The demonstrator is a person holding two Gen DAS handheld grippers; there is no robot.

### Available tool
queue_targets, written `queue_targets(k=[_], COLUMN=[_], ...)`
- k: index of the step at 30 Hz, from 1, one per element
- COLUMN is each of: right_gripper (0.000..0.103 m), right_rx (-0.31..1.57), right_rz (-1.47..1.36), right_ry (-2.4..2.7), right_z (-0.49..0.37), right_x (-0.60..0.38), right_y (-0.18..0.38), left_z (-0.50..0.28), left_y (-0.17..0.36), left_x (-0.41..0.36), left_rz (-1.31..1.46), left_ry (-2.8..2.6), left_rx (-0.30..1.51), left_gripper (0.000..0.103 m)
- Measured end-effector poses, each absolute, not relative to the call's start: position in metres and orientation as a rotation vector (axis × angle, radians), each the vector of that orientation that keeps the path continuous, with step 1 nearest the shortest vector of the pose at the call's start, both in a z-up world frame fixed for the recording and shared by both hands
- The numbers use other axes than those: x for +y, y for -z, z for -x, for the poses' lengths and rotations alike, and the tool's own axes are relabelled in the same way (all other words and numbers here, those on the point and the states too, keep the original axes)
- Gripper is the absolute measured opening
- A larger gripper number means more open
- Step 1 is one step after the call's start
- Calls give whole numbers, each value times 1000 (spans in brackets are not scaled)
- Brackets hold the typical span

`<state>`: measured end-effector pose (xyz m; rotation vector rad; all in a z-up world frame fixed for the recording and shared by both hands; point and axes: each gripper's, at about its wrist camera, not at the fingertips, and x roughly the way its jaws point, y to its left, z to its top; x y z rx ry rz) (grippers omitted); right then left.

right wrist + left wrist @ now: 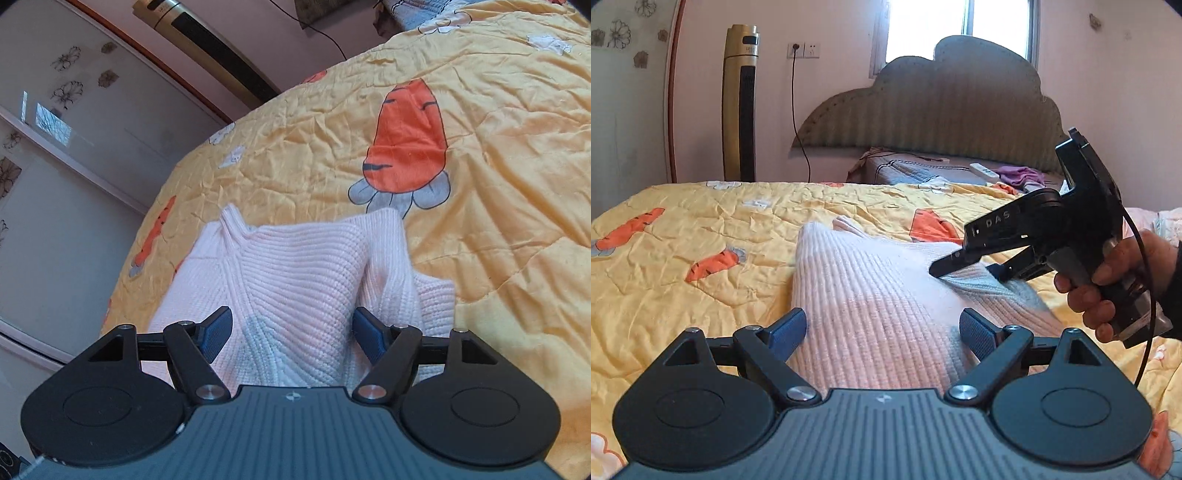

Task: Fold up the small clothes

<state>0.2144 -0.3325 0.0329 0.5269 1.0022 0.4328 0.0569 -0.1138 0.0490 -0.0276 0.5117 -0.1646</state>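
Sweater [871, 295], pale pink ribbed knit, lies bunched mid-quilt [701, 221] on the yellow carrot-print bedspread, collar toward the far edge, a fold ridged up, so probably mid-fold. Left gripper [882, 328]: jaws released wide, pads straddling the near hem without pinching. Right gripper [291, 332]: jaws parted, knit between them, not clamped; likely repositioning for the next fold. Person's hand [1104, 291] grips its handle.

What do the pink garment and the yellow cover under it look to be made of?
Pink sweater: chunky ribbed knit, matte and soft-looking, likely wool or acrylic; the raised rows of stitches show clearly. Yellow quilt: thin woven fabric, cotton or polyester, slightly shiny, with fine crinkles, stitched quilting lines and printed carrots.
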Motion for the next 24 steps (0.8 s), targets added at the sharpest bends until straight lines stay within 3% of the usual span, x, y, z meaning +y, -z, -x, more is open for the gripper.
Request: queue_targets(k=[1,3,8,9,10,11,14,17,19,21,24], right_gripper=[47,24,16,15,15,15,23,39,56,63,64], right_rx=[994,982,903,905,919,929,881,861,823,791,809], right_rz=[-474,-430,-470,-516,-557,-585,-677,-687,-669,-624,-598], right_ry=[-425,-420,-422,-404,-386,-377,-366,-321,-311,-344,-422], right_z=[-212,-206,-183,-180,-177,-174,-163,-151,-132,-112,-87], right_x=[-324,-318,-352,-366,-376,-382,-389,-386,-385,-379,-368], right_y=[-30,-29,-49,-42,-31,-21,-11,-26,-43,-59,-63], left_z=[-52,-45,-40,-49,-53,-53,-43,-37,-32,-33,-59], left_y=[-49,-56,-62,-52,-41,-32,-28,-48,-61,-63,-46], left_x=[-114,-112,-118,-124,-132,-140,-153,-132,-112,-98,-88], left_rz=[9,15,26,7,-36,-101,-212,-78,-18,6,32], left_ry=[169,207,368,406,415,387,364,368,340,308,263], left_rx=[503,490,442,497,518,504,469,481,445,434,577], left_gripper=[91,91,91,94,103,103,103,103,103,103,103])
